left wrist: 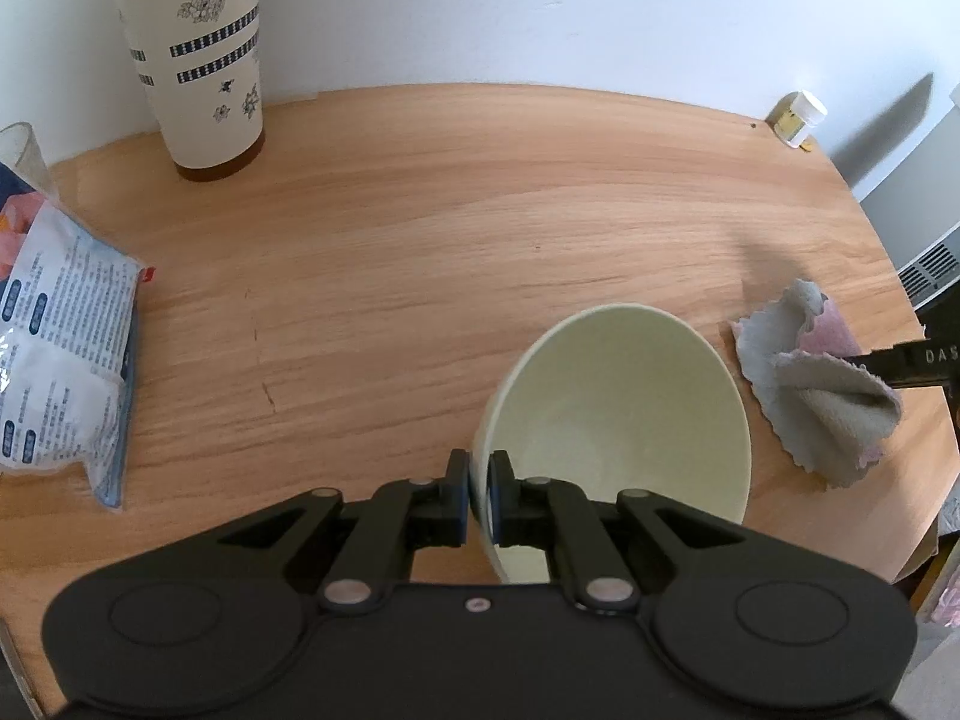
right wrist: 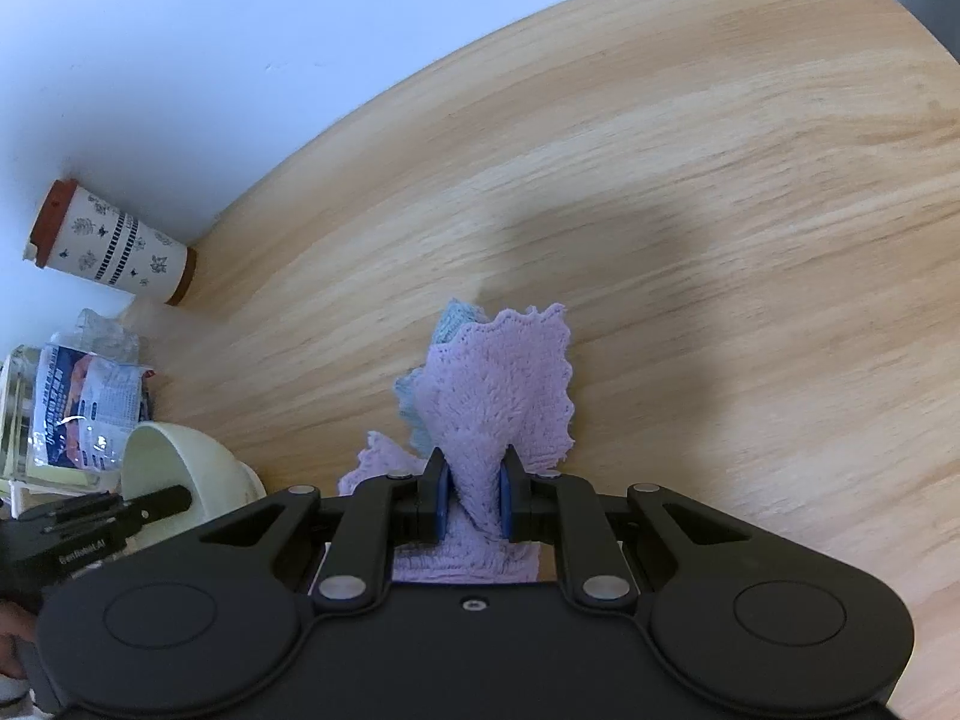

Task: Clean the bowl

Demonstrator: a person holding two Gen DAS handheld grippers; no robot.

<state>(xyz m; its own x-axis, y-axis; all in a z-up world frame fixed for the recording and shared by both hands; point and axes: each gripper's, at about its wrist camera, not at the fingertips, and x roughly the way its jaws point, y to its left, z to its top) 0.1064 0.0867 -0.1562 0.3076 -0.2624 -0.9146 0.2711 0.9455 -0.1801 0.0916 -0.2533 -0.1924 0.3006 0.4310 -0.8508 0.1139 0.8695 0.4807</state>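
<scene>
A pale green bowl [left wrist: 624, 420] is tilted on the wooden table [left wrist: 390, 240], its opening facing up and away. My left gripper [left wrist: 479, 498] is shut on the bowl's near rim, one pad inside and one outside. To the bowl's right hangs a grey and pink cloth [left wrist: 822, 396], pinched by the other gripper's black finger [left wrist: 912, 360]. In the right wrist view, my right gripper [right wrist: 474, 501] is shut on the lilac cloth [right wrist: 504, 396], which drapes onto the table. The bowl [right wrist: 186, 468] shows at lower left there, with the left gripper's fingers [right wrist: 150, 504] on it.
A tall flowered cup [left wrist: 198, 60] with a brown lid stands at the back left by the wall. A printed plastic packet [left wrist: 60, 360] and a clear glass [left wrist: 24, 156] lie at the left edge. A small white jar [left wrist: 798, 117] sits at the back right corner.
</scene>
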